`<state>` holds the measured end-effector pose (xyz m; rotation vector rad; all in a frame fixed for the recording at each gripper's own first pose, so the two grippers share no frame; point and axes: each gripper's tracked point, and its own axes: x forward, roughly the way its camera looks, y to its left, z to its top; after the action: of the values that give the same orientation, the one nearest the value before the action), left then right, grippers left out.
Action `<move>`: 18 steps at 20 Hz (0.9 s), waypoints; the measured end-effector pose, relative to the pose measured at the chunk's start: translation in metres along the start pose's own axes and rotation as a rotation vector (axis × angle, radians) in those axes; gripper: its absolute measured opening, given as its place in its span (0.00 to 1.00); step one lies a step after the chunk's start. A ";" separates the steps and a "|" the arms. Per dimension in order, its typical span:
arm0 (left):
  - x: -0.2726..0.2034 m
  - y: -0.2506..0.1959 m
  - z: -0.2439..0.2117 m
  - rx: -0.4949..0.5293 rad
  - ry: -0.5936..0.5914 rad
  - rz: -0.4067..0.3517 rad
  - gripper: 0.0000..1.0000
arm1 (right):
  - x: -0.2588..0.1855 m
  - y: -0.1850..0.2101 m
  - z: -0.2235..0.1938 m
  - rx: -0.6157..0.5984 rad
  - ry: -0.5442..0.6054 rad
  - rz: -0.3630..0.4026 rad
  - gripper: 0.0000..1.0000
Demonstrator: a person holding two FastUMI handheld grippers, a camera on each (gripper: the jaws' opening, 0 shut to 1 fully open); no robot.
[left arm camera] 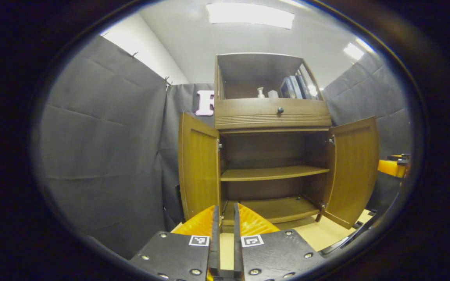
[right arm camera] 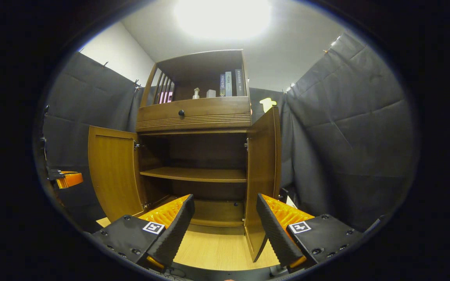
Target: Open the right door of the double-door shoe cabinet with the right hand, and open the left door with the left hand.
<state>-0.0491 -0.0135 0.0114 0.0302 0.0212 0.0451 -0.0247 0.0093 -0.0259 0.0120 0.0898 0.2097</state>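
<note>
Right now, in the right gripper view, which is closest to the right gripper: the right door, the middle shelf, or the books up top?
1. Right door, swung open, just ahead of the right gripper.
2. Middle shelf, deeper inside the cabinet.
3. Books, farthest, high in the top compartment.

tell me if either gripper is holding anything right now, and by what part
Nothing is held. The left gripper has its fingers close together with nothing between them; the right gripper is open. Both cabinet doors, left door and right door, stand open, untouched.

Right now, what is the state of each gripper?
Left gripper: nearly closed, narrow gap, holding nothing.
Right gripper: open, holding nothing.
</note>
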 end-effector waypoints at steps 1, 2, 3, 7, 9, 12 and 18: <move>-0.004 -0.001 0.004 0.012 -0.009 0.009 0.14 | -0.002 0.000 -0.001 -0.003 -0.002 -0.002 0.99; -0.005 -0.003 0.006 0.022 -0.013 0.010 0.19 | -0.004 0.000 -0.001 -0.006 -0.001 -0.002 1.00; -0.007 -0.004 0.008 0.029 -0.016 0.011 0.23 | -0.005 0.001 -0.002 -0.008 0.000 0.000 1.00; -0.009 -0.005 0.012 0.014 -0.025 0.011 0.50 | -0.010 0.004 0.000 -0.007 -0.006 0.001 0.99; -0.010 -0.002 0.017 0.009 -0.038 0.022 0.77 | -0.009 0.005 0.002 -0.010 -0.013 -0.002 0.99; -0.010 0.008 0.021 0.015 -0.050 0.055 0.92 | -0.009 0.008 0.006 -0.007 -0.015 0.000 1.00; -0.012 0.016 0.037 -0.005 -0.082 0.076 0.92 | -0.008 0.009 0.012 -0.011 -0.028 -0.013 0.99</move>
<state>-0.0614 0.0013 0.0493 0.0273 -0.0624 0.1198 -0.0338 0.0165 -0.0127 0.0037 0.0611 0.1974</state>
